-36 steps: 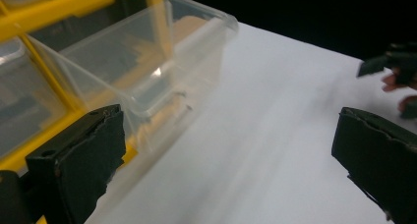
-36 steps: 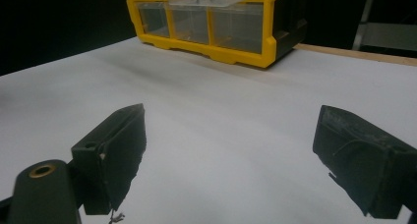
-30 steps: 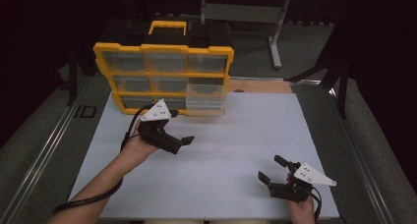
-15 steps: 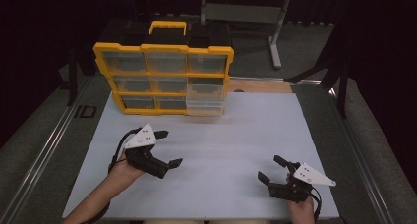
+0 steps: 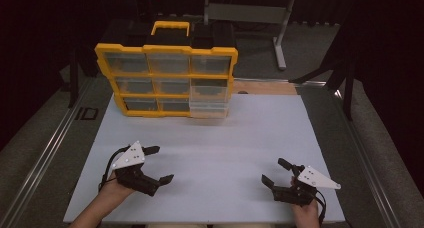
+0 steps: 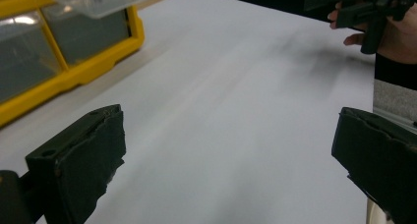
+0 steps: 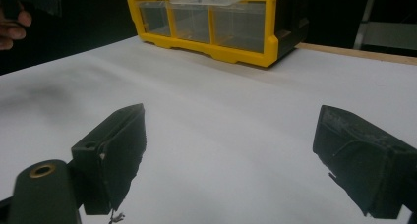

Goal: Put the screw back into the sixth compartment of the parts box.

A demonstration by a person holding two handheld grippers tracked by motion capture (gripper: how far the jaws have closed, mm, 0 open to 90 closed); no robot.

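A yellow and black drawer organizer [image 5: 165,80] stands upright at the back left of the white table [image 5: 220,143]; its lower right clear drawer [image 5: 210,108] juts out. My left gripper [image 5: 159,164] is open near the front left, held low over the bare surface, nothing between its jaws. My right gripper [image 5: 276,171] is open near the front right, also empty. The left gripper view has the organizer [image 6: 59,47] at upper left and the other hand [image 6: 373,22] far off. The right gripper view looks toward the organizer [image 7: 216,22] across bare table.
A wooden strip [image 5: 265,86] runs along the table's back edge right of the organizer. Metal rails [image 5: 45,153] flank the table on the left. A grey stand [image 5: 250,13] sits on the floor behind.
My left gripper has pulled back from just in front of the organizer toward the table's front left edge. The right gripper has stayed where it was.
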